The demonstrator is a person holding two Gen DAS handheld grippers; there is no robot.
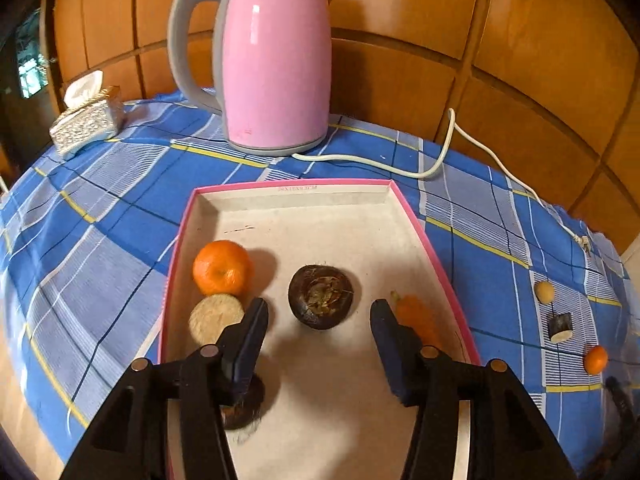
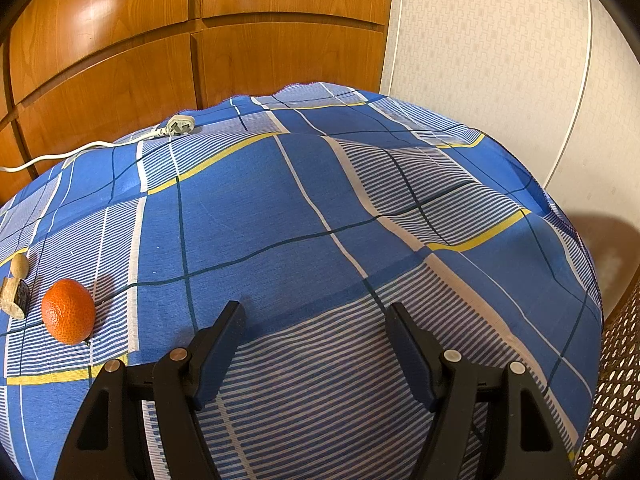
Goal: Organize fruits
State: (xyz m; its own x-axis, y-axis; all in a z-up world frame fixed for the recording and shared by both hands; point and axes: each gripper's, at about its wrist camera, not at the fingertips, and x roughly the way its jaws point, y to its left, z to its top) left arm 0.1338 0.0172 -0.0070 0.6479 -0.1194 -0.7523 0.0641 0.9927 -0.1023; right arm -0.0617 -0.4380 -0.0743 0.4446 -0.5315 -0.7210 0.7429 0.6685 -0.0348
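Your left gripper hangs open over the tray, clear of its two dark fruits, one orange. Only this view shows the kettle. Your right gripper gapes empty beside another orange.

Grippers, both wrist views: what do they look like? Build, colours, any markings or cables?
Same design on both. Left gripper and right gripper: two black, angular plastic arms with triangular cut-outs, each ending in a flat dark navy finger pad. Round silver pivot pins sit on the linkages, copper-toned in the left view. No cables, labels or markings show. No hand or sleeve is in view.
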